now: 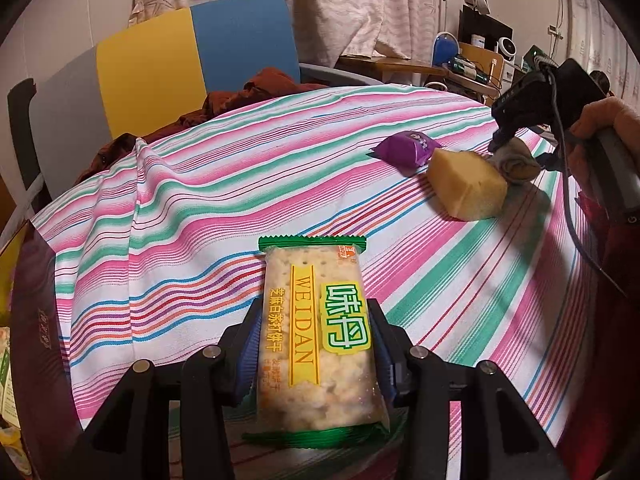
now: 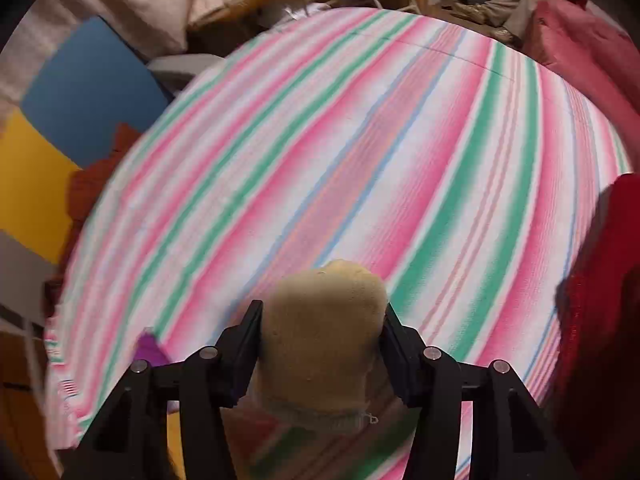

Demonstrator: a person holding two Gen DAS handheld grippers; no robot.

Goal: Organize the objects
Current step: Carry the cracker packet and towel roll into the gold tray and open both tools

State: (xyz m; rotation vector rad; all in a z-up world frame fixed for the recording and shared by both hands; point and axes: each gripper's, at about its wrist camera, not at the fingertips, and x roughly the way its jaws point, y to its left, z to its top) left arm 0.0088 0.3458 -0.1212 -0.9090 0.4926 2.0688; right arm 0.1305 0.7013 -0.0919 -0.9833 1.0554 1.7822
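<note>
Left tongs (image 1: 314, 356): clenched on a cracker pack (image 1: 316, 340), one black jaw pressing each long side.
Cracker pack: flat, glossy clear film, green crimped ends, yellow band printed "WEIDAN"; pale pitted crackers showed through. Held upright along the fingers, above the near edge of the desk (image 1: 240, 200); its lower end was partly hidden by the jaws.
Right tongs (image 2: 322, 336): clenched on a sock (image 2: 320, 340), gripped at both sides.
Sock: tan, soft, fuzzy knit, rolled to a rounded lump; a grey ribbed cuff with a loose thread at its base. The left view put it low at the right side of the desk, just beside the sponge.
Sponge (image 1: 466, 184): yellow, porous, wedge-like block lying on the cloth.
Purple packet (image 1: 406, 148): small, shiny pillow wrapper just behind the sponge; print too small to read.
Desk: covered in woven cloth striped pink, green, blue and white, creased at left.
Right view: motion-blurred, stripes smeared; only a corner of the purple packet was visible.
Hand (image 1: 600, 128): on the right tongs' handle, cut off by the frame edge.
</note>
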